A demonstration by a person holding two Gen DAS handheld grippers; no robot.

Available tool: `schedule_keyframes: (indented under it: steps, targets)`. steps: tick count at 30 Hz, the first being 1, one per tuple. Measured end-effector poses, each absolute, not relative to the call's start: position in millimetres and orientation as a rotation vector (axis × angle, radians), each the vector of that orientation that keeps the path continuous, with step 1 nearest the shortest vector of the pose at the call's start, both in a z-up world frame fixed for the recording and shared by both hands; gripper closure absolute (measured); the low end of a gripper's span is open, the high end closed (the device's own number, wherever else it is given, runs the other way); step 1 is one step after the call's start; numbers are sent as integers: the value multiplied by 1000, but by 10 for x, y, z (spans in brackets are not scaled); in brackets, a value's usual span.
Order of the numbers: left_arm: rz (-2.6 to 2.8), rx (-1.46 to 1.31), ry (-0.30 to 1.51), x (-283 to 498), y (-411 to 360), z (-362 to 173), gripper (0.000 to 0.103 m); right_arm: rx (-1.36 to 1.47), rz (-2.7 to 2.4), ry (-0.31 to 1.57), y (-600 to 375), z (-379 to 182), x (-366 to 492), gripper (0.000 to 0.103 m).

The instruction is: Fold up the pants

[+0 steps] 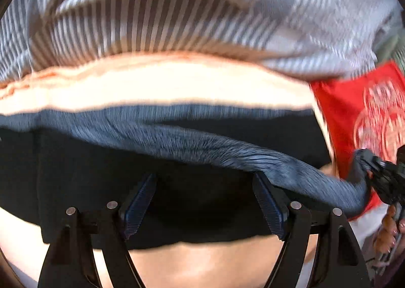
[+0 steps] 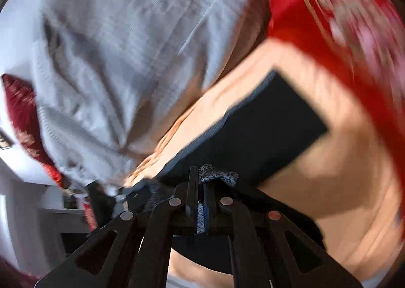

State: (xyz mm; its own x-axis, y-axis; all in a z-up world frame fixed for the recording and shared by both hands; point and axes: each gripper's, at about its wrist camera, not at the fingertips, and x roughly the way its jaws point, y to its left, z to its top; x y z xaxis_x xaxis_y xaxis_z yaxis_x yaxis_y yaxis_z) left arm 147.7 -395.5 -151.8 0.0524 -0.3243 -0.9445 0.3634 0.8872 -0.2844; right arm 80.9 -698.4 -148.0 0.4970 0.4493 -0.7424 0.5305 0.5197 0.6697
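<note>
Pants [image 1: 202, 141], dark blue, soft and floppy, lie across the middle of the frame on a peach bed [image 1: 164, 85], best held by an edge, with the right gripper [image 2: 201, 186] pinched on a fold and the left gripper [image 1: 205, 202] wide open, empty.
</note>
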Motion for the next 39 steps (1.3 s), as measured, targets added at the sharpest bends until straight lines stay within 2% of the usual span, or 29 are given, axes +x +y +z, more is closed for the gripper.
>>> schedule_keyframes:
  steps: [4, 5, 7, 8, 9, 11, 14, 20, 22, 24, 27, 29, 32, 35, 38, 39]
  targets:
    - [-472, 59, 1362, 1585, -4009, -1392, 23, 1034, -119, 1201, -7299, -1830, 1232, 99]
    - [-451, 80, 1365, 1575, -3990, -1413, 23, 1022, -128, 1228, -7346, -1918, 1332, 95]
    - [-419, 124, 1392, 1538, -3982, -1526, 23, 973, -166, 1308, -7411, -2090, 1491, 94]
    - [-389, 158, 1421, 1499, -3969, -1636, 23, 949, -182, 1344, -7421, -2138, 1526, 78]
    - [-372, 174, 1438, 1475, -3958, -1708, 23, 920, -203, 1368, -7449, -2157, 1566, 58]
    - [-333, 214, 1458, 1413, -3927, -1870, 23, 856, -216, 1334, -7476, -2064, 1596, 46]
    - [-293, 248, 1488, 1365, -3920, -2056, 23, 766, -153, 1352, -7414, -1981, 1613, 45]
    - [-258, 227, 1505, 1396, -3926, -2184, 23, 646, -126, 1494, -7210, -2314, 1629, 47]
    - [-257, 226, 1509, 1414, -3946, -2211, 23, 646, -134, 1525, -7180, -2448, 1681, 53]
    - [-257, 229, 1513, 1430, -3948, -2222, 23, 609, -164, 1547, -7161, -2488, 1733, 76]
    - [-249, 231, 1511, 1470, -3963, -2196, 23, 563, -142, 1500, -7167, -2352, 1783, 89]
    - [-238, 217, 1467, 1505, -3988, -2108, 23, 507, -152, 1457, -7167, -2237, 1854, 93]
    - [-221, 210, 1411, 1606, -4019, -2011, 23, 529, -166, 1432, -7197, -2263, 1999, 94]
    - [-210, 227, 1445, 1698, -4086, -2146, 23, 543, -211, 1457, -7272, -2445, 2076, 94]
    - [-202, 264, 1466, 1636, -4171, -2352, 23, 584, -247, 1480, -7283, -2471, 2044, 87]
    - [-198, 262, 1463, 1630, -4169, -2373, 19, 562, -261, 1457, -7265, -2378, 2025, 83]
